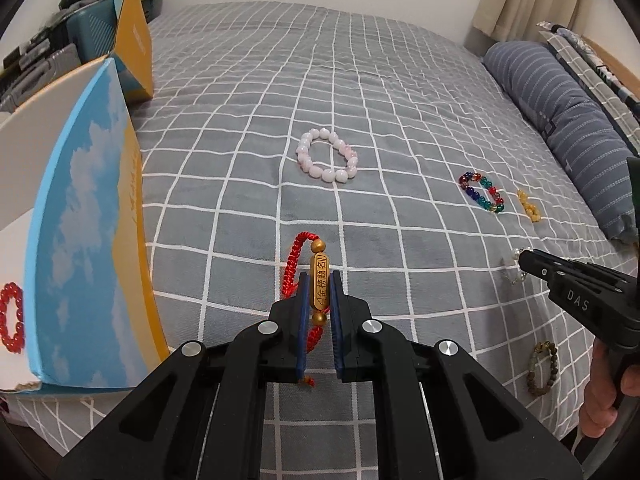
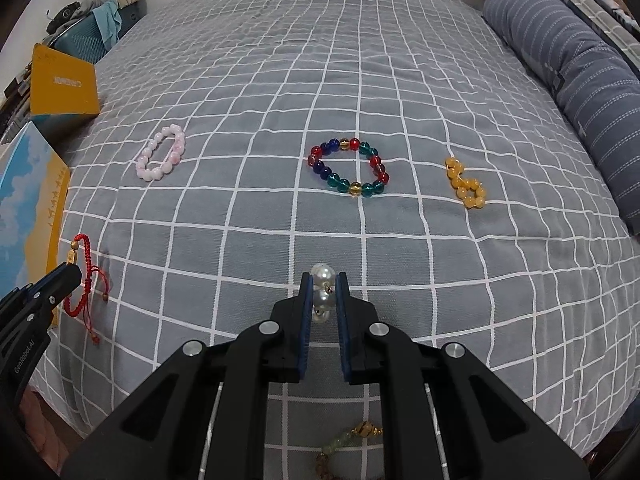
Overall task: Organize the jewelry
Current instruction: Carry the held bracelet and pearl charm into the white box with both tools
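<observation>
My left gripper (image 1: 319, 280) is shut on a red cord bracelet (image 1: 319, 280) with a gold engraved bar, held just above the grey checked bedspread (image 1: 240, 200). The same bracelet (image 2: 82, 276) hangs from that gripper (image 2: 70, 270) at the left edge of the right wrist view. My right gripper (image 2: 324, 280) is shut on a white pearl bracelet (image 2: 323, 292); in the left wrist view it (image 1: 520, 258) shows at the right with the pearls (image 1: 514, 270) dangling. On the bedspread lie a pink bead bracelet (image 1: 327, 160), a multicoloured glass bead bracelet (image 2: 348, 168) and a yellow bead bracelet (image 2: 466, 184).
An open box with a sky-print lid (image 1: 88, 220) stands at the left; a red bead bracelet (image 1: 12, 318) lies inside it. A brown and green bead bracelet (image 1: 544, 368) lies near the bed's front edge. A striped pillow (image 1: 560, 120) runs along the right. An orange box (image 2: 64, 84) sits back left.
</observation>
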